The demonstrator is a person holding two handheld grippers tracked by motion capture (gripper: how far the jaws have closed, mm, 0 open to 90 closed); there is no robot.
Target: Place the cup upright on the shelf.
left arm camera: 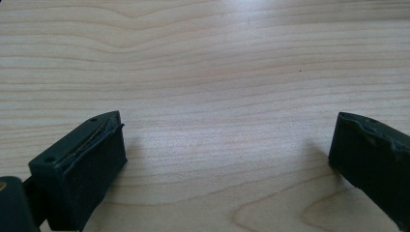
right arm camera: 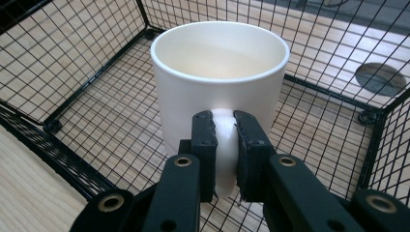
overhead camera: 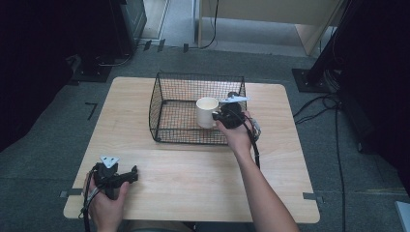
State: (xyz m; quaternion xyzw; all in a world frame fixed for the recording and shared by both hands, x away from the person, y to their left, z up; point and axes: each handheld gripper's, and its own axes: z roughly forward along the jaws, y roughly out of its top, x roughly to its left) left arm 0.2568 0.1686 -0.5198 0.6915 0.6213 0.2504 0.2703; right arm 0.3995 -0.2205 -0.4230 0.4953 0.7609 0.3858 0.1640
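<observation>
A light wooden surface [overhead camera: 193, 183] with rounded corners stands on a grey carpeted floor [overhead camera: 43, 145]. On the far half of the surface, about midway between its left and right edges, sits a black wire basket [overhead camera: 167, 104] with an open top and mesh walls. Inside the basket, toward its right wall, a cream mug [overhead camera: 207, 112] is upright with its mouth facing up; whether its base touches the basket floor cannot be told. The right gripper [right arm camera: 226, 145] reaches in over the basket's near right corner, held by the person's right hand [overhead camera: 237, 135], with the forearm stretching back toward the near edge of the surface. In the right gripper view, its 2 black fingers [right arm camera: 203, 145] are narrow and clamped on either side of the mug's handle [right arm camera: 225, 140], which points toward the camera. The left gripper [overhead camera: 126, 177] is near the surface's near left corner, held in the person's left hand [overhead camera: 104, 208]. In the left gripper view, its 2 fingers [left arm camera: 82, 164] are spread wide apart over bare wood grain, holding nothing between them.
</observation>
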